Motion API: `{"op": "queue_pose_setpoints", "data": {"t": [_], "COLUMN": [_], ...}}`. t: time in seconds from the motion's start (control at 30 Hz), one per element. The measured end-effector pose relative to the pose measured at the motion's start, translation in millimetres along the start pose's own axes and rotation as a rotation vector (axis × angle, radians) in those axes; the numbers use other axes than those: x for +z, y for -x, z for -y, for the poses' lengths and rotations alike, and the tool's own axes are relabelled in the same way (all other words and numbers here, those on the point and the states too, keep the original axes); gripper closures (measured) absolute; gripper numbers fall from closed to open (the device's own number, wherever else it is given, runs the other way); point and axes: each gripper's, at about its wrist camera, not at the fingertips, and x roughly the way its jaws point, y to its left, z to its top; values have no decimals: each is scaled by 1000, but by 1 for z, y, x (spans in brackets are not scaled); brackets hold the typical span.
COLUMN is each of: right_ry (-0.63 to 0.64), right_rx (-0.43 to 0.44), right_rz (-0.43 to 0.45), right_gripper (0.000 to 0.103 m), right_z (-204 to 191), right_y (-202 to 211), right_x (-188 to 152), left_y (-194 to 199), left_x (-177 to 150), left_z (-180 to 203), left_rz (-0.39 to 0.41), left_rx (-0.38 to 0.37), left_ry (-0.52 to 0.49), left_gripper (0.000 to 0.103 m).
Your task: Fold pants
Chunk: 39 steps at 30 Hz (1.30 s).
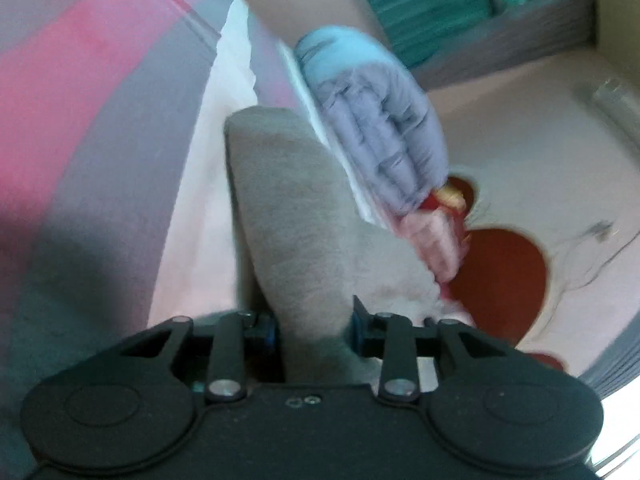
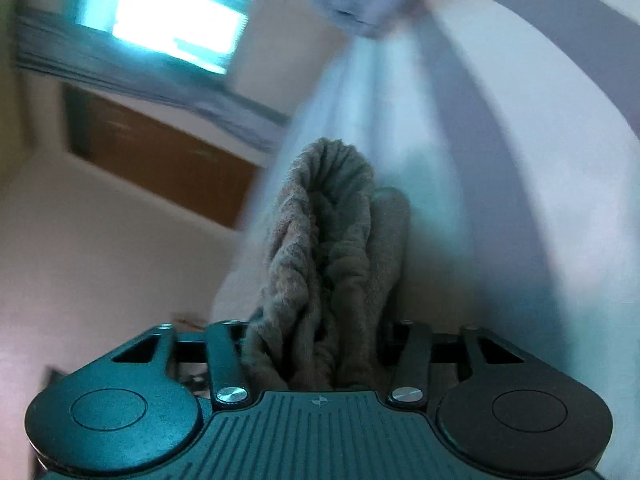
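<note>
The pants are grey knit fabric. In the left wrist view my left gripper (image 1: 314, 330) is shut on a flat grey fold of the pants (image 1: 280, 208) that stands up between the jaws. In the right wrist view my right gripper (image 2: 320, 336) is shut on a bunched, gathered edge of the pants (image 2: 324, 232), which looks like the waistband. Both grippers hold the cloth lifted. The fingertips of both are hidden by the fabric. The frames are blurred.
A hand in a blue-grey glove (image 1: 376, 128) shows beyond the left gripper, holding a pink and red handle (image 1: 436, 240). A pale sheet with a red pattern (image 1: 504, 276) lies below. A pink and grey striped shirt (image 1: 80, 92) is at left. A window (image 2: 176, 28) and a brown door (image 2: 160, 160) show in the right wrist view.
</note>
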Motion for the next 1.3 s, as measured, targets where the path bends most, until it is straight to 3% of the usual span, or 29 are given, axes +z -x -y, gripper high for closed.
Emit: {"op": "queue_pose_setpoints", "data": {"t": [0.1, 0.2, 0.37, 0.47, 0.57, 0.67, 0.77, 0.83, 0.9, 1.1, 1.3], "right_ry": [-7, 2, -29, -80, -51, 55, 127, 139, 146, 250, 405], "right_rx": [71, 75, 59, 67, 29, -46, -110, -143, -172, -330, -419], "right_rz": [26, 23, 26, 87, 143, 171, 186, 202, 224, 290, 393], "right_gripper": [53, 51, 39, 31, 21, 11, 6, 6, 6, 6, 3], "right_z": [18, 17, 14, 22, 16, 0, -18, -20, -22, -48, -103], "right_y": [0, 0, 12, 45, 79, 111, 134, 153, 169, 202, 217], "right_x": [-7, -7, -2, -9, -25, -57, -95, -125, -151, -231, -283], "left_y": [2, 5, 33, 61, 92, 118, 139, 153, 166, 180, 200], "left_x": [-5, -3, -17, -33, -57, -84, -116, -138, -160, -207, -246], "left_z": [4, 13, 16, 15, 22, 43, 68, 85, 101, 138, 196], "left_rz": [4, 15, 63, 112, 144, 141, 142, 163, 194, 209, 341], "left_rx": [2, 33, 61, 62, 93, 175, 267, 315, 371, 544, 587], "left_ry": [-22, -33, -19, 3, -4, -71, -149, -200, -246, -354, -402], "left_gripper": [75, 69, 61, 61, 61, 60, 51, 22, 13, 14, 8]}}
